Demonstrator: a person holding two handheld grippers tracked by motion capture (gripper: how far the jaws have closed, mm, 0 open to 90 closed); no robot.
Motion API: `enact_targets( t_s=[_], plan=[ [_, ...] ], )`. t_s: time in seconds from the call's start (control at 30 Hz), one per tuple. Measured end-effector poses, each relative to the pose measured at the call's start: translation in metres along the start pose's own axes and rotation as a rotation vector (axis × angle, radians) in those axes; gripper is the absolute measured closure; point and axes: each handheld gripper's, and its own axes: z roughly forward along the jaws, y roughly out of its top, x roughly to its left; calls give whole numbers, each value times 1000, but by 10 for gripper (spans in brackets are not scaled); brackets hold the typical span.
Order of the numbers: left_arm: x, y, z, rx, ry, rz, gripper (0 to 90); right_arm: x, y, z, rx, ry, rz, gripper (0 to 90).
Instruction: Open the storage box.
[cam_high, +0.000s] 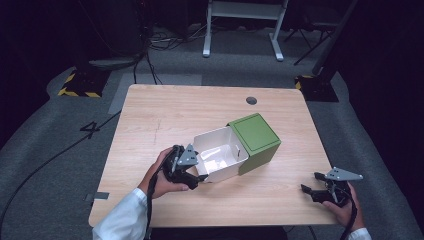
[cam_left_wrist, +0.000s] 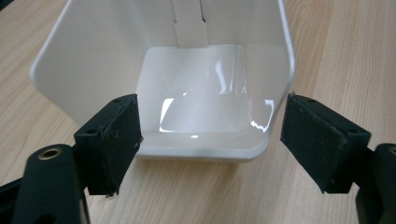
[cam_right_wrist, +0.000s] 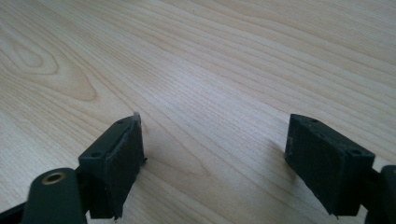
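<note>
White box (cam_high: 218, 156) with green sleeve (cam_high: 255, 140), lying on its side at the centre of the table (cam_high: 165, 115), open mouth toward the left gripper (cam_high: 196, 176). That gripper's jaws are spread either side of the box's near rim. Right gripper (cam_high: 311, 189), jaws spread, rests well apart near the table's right edge. A round grommet (cam_high: 251, 100) lies beyond the box.

The white bin (cam_left_wrist: 205, 107) looks like glossy, smooth plastic, its green lid (cam_high: 254, 134) matt. The counter (cam_right_wrist: 224, 70) is pale matt wood grain; the left gripper (cam_left_wrist: 210, 140) pads are dull black.
</note>
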Motion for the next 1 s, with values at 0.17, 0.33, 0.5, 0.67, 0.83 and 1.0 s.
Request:
enact_targets(
  t_s=[0.17, 0.33, 0.5, 0.67, 0.83, 1.0],
  plan=[
    [0, -5, -15, -9, 21, 2, 180, 0, 0, 0, 0, -1, -1, 195],
    [2, -12, -28, 0, 52, -9, 180, 0, 0, 0, 0, -1, -1, 195],
    [5, -20, -36, 11, 87, -22, 180, 0, 0, 0, 0, 0, -2, 195],
    [10, -35, -43, 43, 138, -38, 180, 0, 0, 0, 0, 1, 1, 195],
    [15, -54, -46, 78, 178, -72, 179, 0, 0, 0, 0, -1, 1, 195],
    [23, -77, -52, 107, 215, -119, 181, 0, 0, 0, 0, 0, 2, 195]
  ],
)
